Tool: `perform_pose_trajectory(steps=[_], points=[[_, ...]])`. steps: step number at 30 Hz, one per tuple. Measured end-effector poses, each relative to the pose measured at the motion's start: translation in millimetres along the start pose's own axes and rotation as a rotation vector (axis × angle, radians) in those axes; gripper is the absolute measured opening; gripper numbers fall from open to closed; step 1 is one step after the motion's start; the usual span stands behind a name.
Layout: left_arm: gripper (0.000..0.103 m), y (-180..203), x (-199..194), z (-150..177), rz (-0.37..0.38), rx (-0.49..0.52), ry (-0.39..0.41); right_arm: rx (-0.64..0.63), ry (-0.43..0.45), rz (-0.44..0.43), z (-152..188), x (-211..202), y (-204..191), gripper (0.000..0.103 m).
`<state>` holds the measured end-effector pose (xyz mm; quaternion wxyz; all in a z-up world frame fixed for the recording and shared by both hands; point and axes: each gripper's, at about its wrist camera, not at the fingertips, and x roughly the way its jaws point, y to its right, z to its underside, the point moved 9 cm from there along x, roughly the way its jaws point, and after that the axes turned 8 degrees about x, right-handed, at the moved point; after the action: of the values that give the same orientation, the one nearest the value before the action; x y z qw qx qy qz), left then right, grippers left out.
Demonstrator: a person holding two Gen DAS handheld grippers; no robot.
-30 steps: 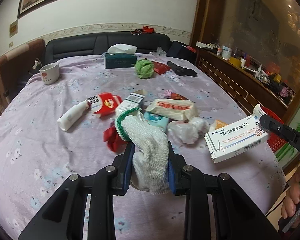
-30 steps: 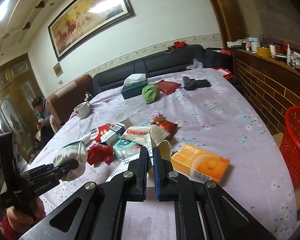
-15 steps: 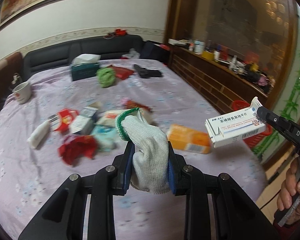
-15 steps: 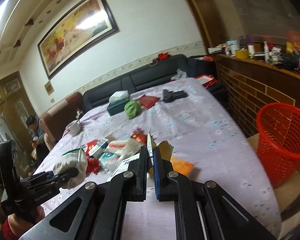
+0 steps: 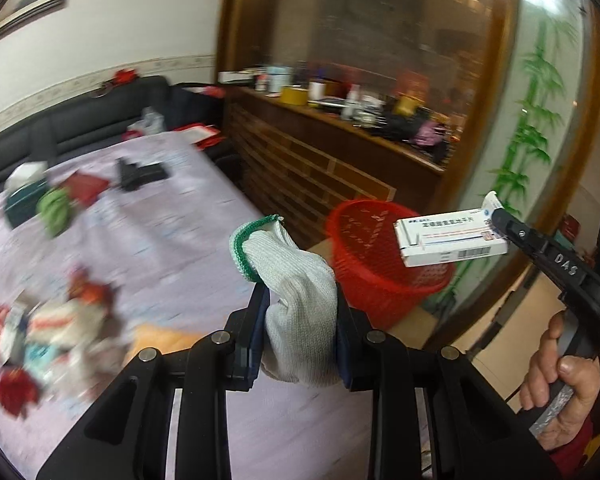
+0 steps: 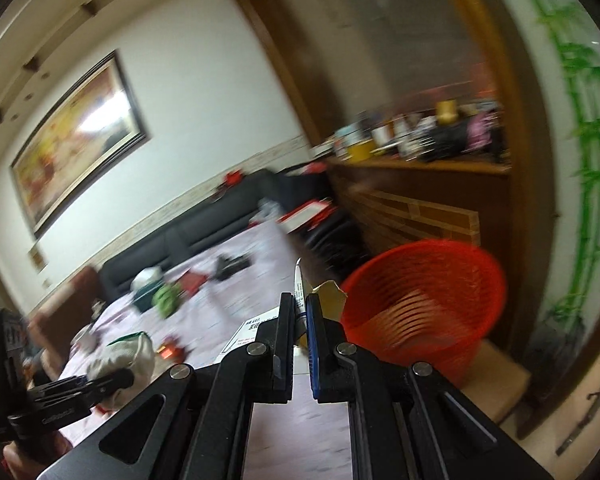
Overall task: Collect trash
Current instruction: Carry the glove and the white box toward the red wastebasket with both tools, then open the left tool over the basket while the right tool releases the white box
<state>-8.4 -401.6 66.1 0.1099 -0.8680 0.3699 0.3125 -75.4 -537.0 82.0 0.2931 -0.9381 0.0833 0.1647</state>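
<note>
Red round plastic mesh basket (image 5: pixel 384 256) stands on the floor just off the near edge of the table with the lilac flowered cloth (image 5: pixel 172 248), in front of the brown wooden slatted cabinet (image 5: pixel 312 160); its mouth is open upward, a strip of floor shows between basket and cabinet

Left gripper (image 5: pixel 300 322) is clenched on a white knitted work glove with green cuff (image 5: pixel 290 276), cuff sticking up past the fingertips, held over the table edge, left of the basket

Right gripper (image 6: pixel 299 312) is clamped tight on the end flap of a white rectangular cardboard medicine box (image 5: pixel 448 240); in the left wrist view the box hangs in front of the basket rim on its right side, barcode and blue Chinese print visible, too small to read; "DAS" is lettered on the right gripper's arm; a hand (image 5: pixel 560 376) grips its handle, lower right of the basket

Left of the basket, across the cloth: blurred heap of red, white and teal wrappers (image 5: pixel 40 344), orange flat box (image 5: pixel 156 340) by it; farther back a dark pistol-shaped object (image 5: pixel 140 172), green knitted ball (image 5: pixel 54 208), teal tissue box (image 5: pixel 22 200); open cloth lies between these and the basket

Black leather sofa (image 5: pixel 80 128) runs behind the table, far left of the basket
</note>
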Motion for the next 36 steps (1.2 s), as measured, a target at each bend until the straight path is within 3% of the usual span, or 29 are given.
perform_pose_trajectory(steps=[7, 12, 14, 16, 17, 20, 23, 29, 33, 36], points=[[0.029, 63, 58, -34, 0.107, 0.056, -0.032, 0.011, 0.099, 0.169, -46, -13, 65, 0.006], [0.029, 90, 105, -42, 0.139, 0.076, -0.079, 0.006, 0.113, 0.229, -63, -9, 96, 0.006], [0.039, 96, 118, -45, 0.134, 0.078, -0.081, 0.008, 0.110, 0.242, -65, -3, 104, 0.006], [0.064, 97, 129, -46, 0.114, 0.071, -0.082, 0.016, 0.101, 0.254, -67, 5, 113, 0.006], [0.066, 94, 132, -46, 0.103, 0.063, -0.084, 0.018, 0.097, 0.260, -67, 10, 117, 0.006], [0.066, 87, 128, -41, 0.102, 0.053, -0.095, 0.015, 0.081, 0.273, -67, 24, 127, 0.009], [0.066, 73, 113, -32, 0.079, 0.041, -0.091, 0.030, 0.064, 0.278, -63, 33, 135, 0.029], [0.069, 35, 72, -4, 0.024, 0.000, -0.074, 0.057, 0.058, 0.234, -53, 23, 130, 0.032], [0.069, 10, 42, 17, -0.015, -0.023, -0.068, 0.047, 0.021, 0.174, -35, 18, 109, 0.043], [0.070, -13, 20, 36, -0.036, -0.054, -0.067, 0.026, -0.029, 0.113, -15, 22, 85, 0.044]])
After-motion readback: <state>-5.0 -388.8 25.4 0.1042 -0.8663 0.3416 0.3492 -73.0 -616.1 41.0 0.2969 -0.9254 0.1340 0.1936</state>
